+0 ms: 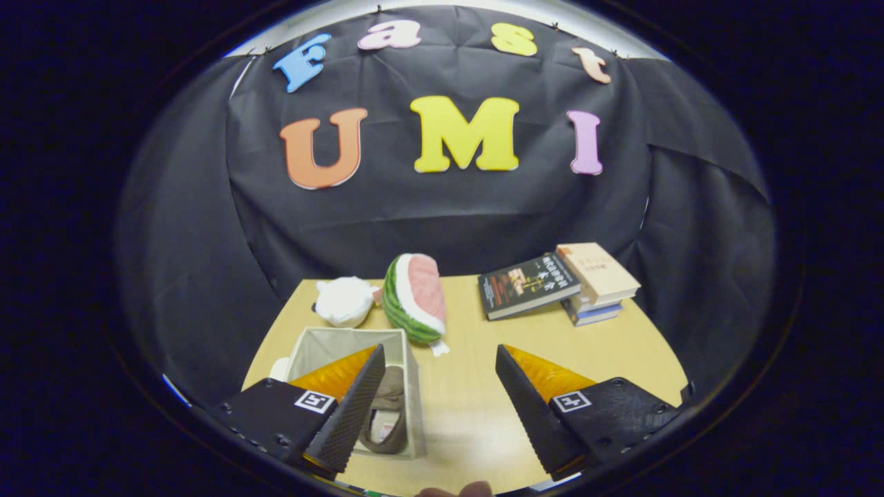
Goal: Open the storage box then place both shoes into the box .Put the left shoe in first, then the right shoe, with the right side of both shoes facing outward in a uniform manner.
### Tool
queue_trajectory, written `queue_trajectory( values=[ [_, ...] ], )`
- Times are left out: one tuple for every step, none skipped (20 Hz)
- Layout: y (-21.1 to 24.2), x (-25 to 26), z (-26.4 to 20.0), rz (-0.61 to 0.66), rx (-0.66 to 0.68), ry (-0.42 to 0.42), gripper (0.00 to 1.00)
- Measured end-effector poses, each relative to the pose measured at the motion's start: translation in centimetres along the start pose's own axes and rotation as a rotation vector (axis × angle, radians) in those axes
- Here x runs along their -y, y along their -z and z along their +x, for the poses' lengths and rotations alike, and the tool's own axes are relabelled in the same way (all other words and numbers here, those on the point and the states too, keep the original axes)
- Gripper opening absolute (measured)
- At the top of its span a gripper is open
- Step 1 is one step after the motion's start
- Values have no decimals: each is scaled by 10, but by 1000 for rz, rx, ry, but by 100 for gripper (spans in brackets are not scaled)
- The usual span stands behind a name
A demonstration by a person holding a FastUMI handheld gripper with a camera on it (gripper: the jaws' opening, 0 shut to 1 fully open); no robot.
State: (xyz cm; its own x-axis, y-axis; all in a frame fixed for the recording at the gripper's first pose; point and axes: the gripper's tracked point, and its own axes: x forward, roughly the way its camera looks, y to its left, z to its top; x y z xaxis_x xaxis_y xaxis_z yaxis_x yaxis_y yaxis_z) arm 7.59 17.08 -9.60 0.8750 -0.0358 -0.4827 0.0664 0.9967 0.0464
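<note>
A black cloth wall closes off the far side of the booth, and in front of it sits a light wooden desk (476, 386). The hand-held gripper (438, 393) hovers over the near part of the desk with its fingers spread well apart and nothing between them but bare desk.

The storage box (407, 386), a pale fabric bin, stands open at the near left, partly hidden behind the left finger. Inside it lies a brown shoe (388, 407), resting against the right wall of the box. How it is turned cannot be told, since the finger covers much of the box.

By the look of things, the box is open and at least one shoe is already in. Whether a second shoe is also inside cannot be told. If the right shoe is left to place, the step calls for gripping it firmly at the heel or collar, carrying it level over the open top, and lowering it beside the first with its right side facing outward to match, without pushing the soft box wall over.

Counting what is on the desk: one box, one shoe visible, one white plush toy (344, 300) at the far left, one watermelon-slice plush (414, 297) just right of it, and three books (559, 283) stacked loosely at the far right.
</note>
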Motion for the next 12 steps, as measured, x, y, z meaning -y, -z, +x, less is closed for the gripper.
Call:
queue_trajectory(
  values=[
    [-9, 16, -12, -5, 41, 11, 98],
    [-17, 31, -25, -6, 77, 21, 98],
    [-24, 43, -37, -6, 111, 25, 98],
    [-32, 56, -49, -8, 145, 28, 98],
    [-39, 68, -60, -13, 180, 32, 98],
    [-45, 79, -72, -19, 214, 37, 98],
    [-48, 90, -82, -22, 242, 44, 98],
    [-52, 97, -92, -15, 262, 47, 98],
    [-53, 102, -99, 1, 273, 44, 98],
    [-51, 106, -107, 14, 276, 35, 98],
    [-49, 112, -113, 22, 280, 37, 98],
    [-50, 119, -119, 26, 291, 42, 98]
  ],
)
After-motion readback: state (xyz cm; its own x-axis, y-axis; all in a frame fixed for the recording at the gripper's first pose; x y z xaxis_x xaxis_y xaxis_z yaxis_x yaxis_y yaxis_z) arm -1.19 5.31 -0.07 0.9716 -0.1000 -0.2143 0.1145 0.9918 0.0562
